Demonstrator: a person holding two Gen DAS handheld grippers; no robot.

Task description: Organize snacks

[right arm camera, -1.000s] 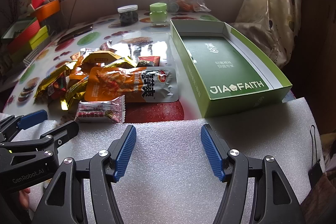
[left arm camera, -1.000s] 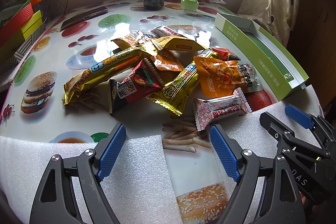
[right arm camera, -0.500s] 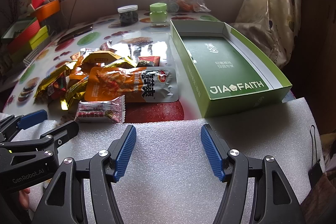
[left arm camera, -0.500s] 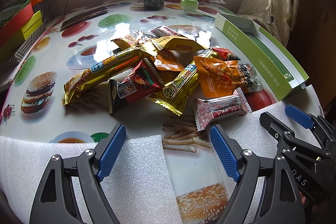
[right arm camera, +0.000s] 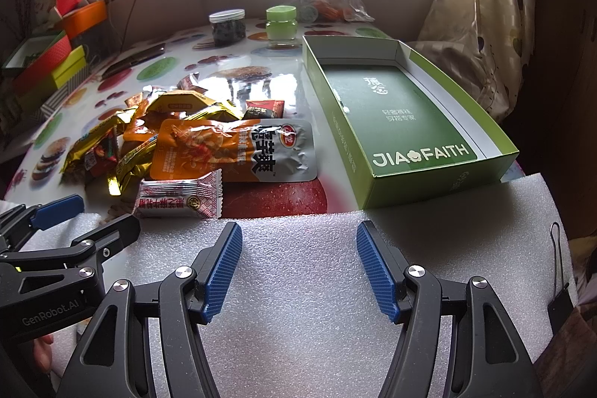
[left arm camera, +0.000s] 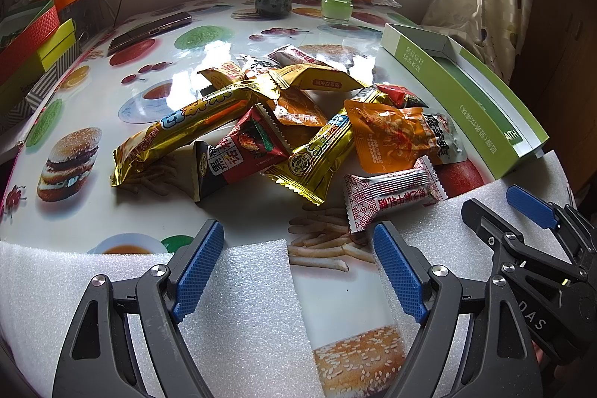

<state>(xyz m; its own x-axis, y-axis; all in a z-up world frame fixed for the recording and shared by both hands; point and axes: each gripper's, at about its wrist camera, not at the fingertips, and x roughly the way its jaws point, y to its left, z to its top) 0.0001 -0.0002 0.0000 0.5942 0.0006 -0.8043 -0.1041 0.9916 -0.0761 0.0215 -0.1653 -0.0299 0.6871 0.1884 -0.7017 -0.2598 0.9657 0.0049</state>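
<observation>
Both grippers, left gripper (left arm camera: 298, 267) and right gripper (right arm camera: 298, 267), hang released and empty over foam at the worktop's (left arm camera: 112, 69) near edge. Beside the bare green box (right arm camera: 395, 107) lies the snack pile (left arm camera: 268, 129): light, crinkly, probably slippery; pinch the red-white packet's (left arm camera: 395, 196) crimped end.

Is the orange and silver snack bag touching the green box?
Apart. The right wrist view shows a strip of bare tablecloth between the orange and silver snack bag and the green box.
</observation>
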